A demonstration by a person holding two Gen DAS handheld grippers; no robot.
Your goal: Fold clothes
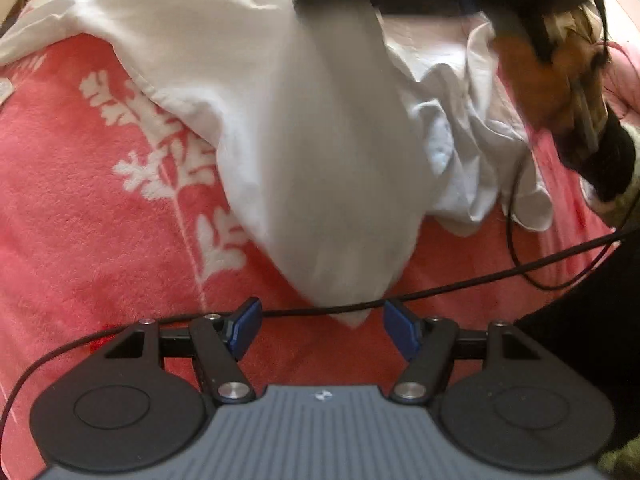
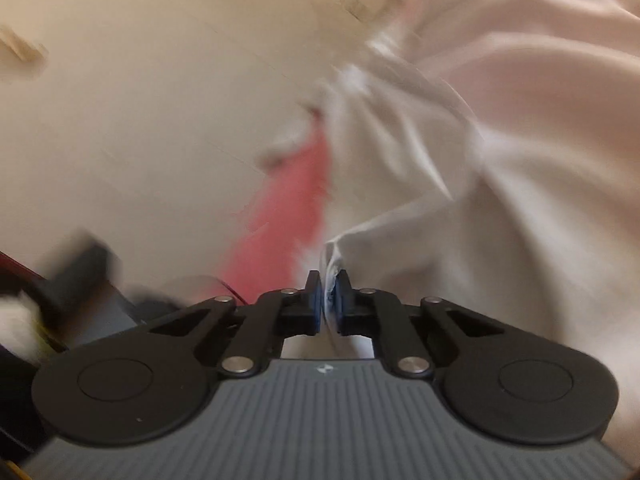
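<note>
Your left claw [image 1: 322,326] hangs spread over the red blanket [image 1: 100,208], the corner of the white garment [image 1: 320,168] just between its pads, placed for a grip. A black cable [image 1: 480,278] crosses that corner. Your right claw [image 2: 326,300] pinches a lifted edge of the garment [image 2: 500,200], blurred; bare blanket lies leftward.

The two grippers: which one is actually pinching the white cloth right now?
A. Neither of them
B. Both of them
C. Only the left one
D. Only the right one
D: the right gripper has its jaws closed on an edge of the white garment, while the left gripper stands open, its jaws apart with nothing between them.
</note>
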